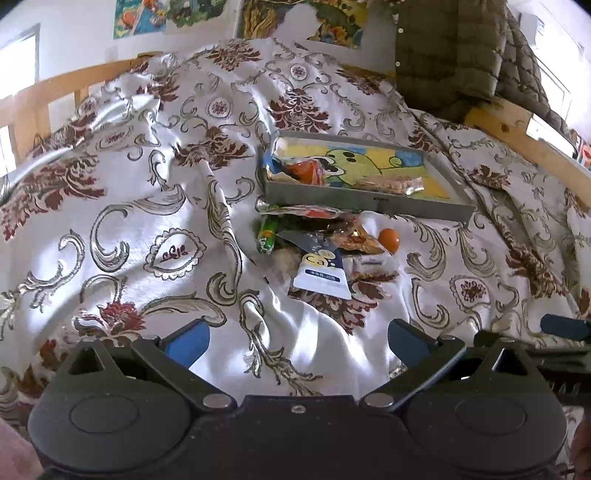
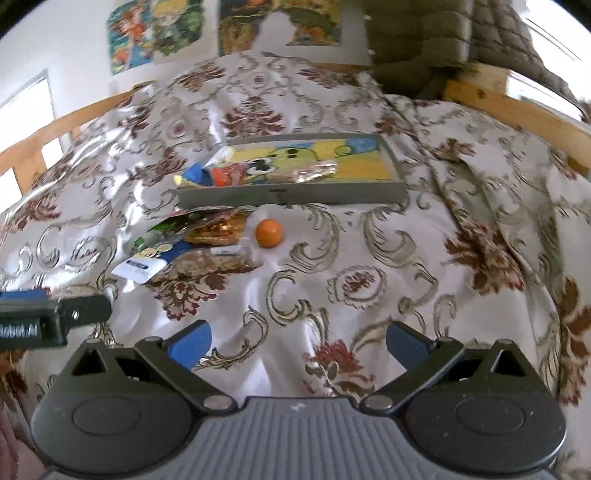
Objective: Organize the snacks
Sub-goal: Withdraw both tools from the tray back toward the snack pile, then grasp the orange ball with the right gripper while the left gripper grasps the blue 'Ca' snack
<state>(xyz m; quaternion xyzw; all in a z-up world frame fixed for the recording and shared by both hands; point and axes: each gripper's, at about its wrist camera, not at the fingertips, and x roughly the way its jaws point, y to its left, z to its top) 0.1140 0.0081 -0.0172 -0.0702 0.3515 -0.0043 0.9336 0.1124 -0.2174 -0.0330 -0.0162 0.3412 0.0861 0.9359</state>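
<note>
Bed surface: white satin bedspread (image 1: 122, 206) with maroon and gold scrollwork, wooden rail (image 1: 48, 88) behind, posters (image 2: 155, 33) on the wall.

Landmark is the grey tray (image 1: 369, 203), shallow, cartoon print on its floor. Inside it: an orange-and-blue packet (image 1: 295, 170) at the tray's left end, and a clear wrapped biscuit bar (image 1: 395, 183) lying against the near wall, mid-tray.

Rest of the snacks sit loose on the bedspread just in front of the tray's near wall, toward its left end: snack pile (image 1: 325, 236) with overlapping foil wrappers, a green tube (image 1: 266, 236) at the pile's left edge, a white-and-blue pouch (image 1: 323, 269) nearest the cameras. Orange ball (image 2: 269, 233) sits apart from the pile on its right, near the tray front, not touching it.

Left gripper (image 1: 295, 343): blue-padded fingers spread wide, nothing between them, hanging over bare cloth well short of the pile. Right gripper (image 2: 295, 343): same, fingers wide and empty, ball and tray ahead. Olive quilted jacket (image 1: 461, 55) hangs behind the tray's right end.
</note>
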